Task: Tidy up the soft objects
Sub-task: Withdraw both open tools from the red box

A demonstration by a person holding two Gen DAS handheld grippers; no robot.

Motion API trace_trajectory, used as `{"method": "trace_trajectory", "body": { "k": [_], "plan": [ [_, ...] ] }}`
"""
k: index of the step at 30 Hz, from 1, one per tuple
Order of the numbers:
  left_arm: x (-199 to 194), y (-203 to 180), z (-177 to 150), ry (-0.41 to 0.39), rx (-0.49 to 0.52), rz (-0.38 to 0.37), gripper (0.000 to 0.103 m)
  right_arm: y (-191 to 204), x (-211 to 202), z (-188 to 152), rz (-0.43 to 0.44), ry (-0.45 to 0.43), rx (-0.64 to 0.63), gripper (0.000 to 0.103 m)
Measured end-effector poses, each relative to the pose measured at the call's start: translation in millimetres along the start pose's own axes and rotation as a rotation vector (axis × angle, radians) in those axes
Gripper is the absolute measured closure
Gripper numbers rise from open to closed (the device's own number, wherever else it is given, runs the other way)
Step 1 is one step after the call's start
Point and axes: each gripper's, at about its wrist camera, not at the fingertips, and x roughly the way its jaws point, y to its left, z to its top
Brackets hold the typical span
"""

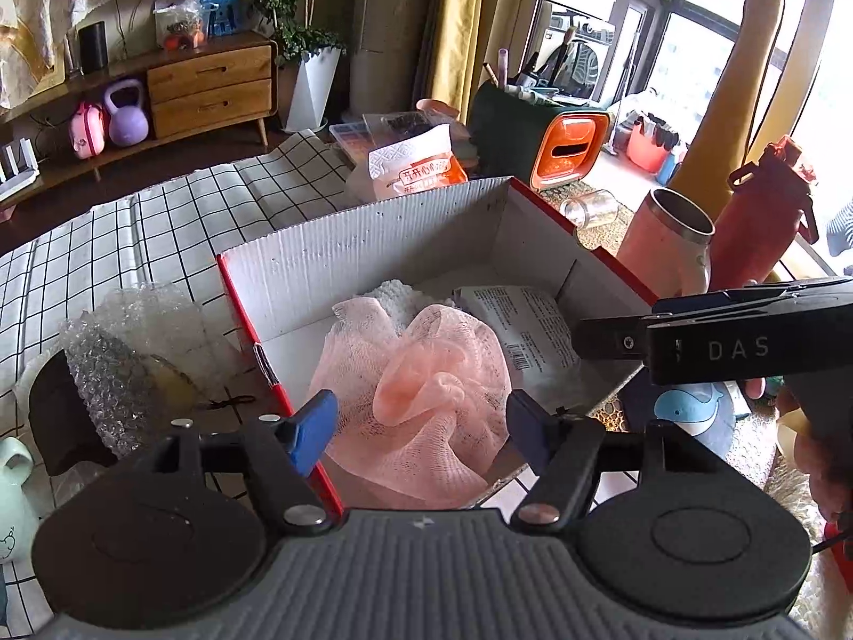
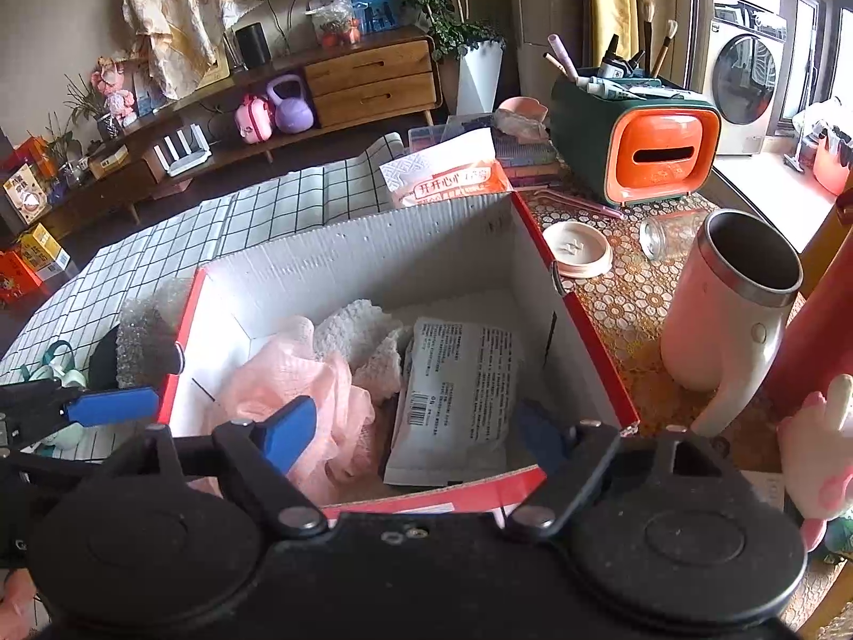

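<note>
We see only part of the white knitted cloth [image 2: 354, 333], its lower portion buried under the pink mesh bath pouf [image 2: 298, 373]. The small print on the white plastic packet [image 2: 458, 389] is too fine for us to read. The red water bottle [image 2: 815, 341] is cut off by the right edge, and the pale green ceramic mug [image 1: 13, 501] by the left edge.

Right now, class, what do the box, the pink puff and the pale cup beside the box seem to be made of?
Box: corrugated cardboard, matte white inside; the ribbed wall shows it.
Pink puff: gathered mesh netting, probably nylon; open weave and soft folds.
Cup: likely steel inside, with a shiny grey rim; the pale outer shell looks like smooth plastic or paint.
</note>
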Motion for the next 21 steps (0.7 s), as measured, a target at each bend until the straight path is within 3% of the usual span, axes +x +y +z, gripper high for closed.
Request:
{"method": "trace_trajectory", "body": {
  "k": [8,13,16,21],
  "plan": [
    [-36.8,12.9,-8.3,-0.036,-0.01,-0.006,0.033,19.0,-33.1,-12.8,0.052,-0.055,-0.01,0.008],
    [-64.2,31.1,-20.3,-0.062,-0.033,-0.008,0.025,38.5,-51.4,-19.9,0.102,-0.089,-0.026,0.001],
    [-80.9,43.6,-28.5,-0.078,-0.043,0.003,0.019,54.4,-59.2,-24.9,0.137,-0.097,-0.042,0.0],
    [-110.1,68.7,-44.3,-0.099,-0.063,0.013,0.018,83.7,-68.1,-36.5,0.194,-0.1,-0.064,0.0]
  ]
}}
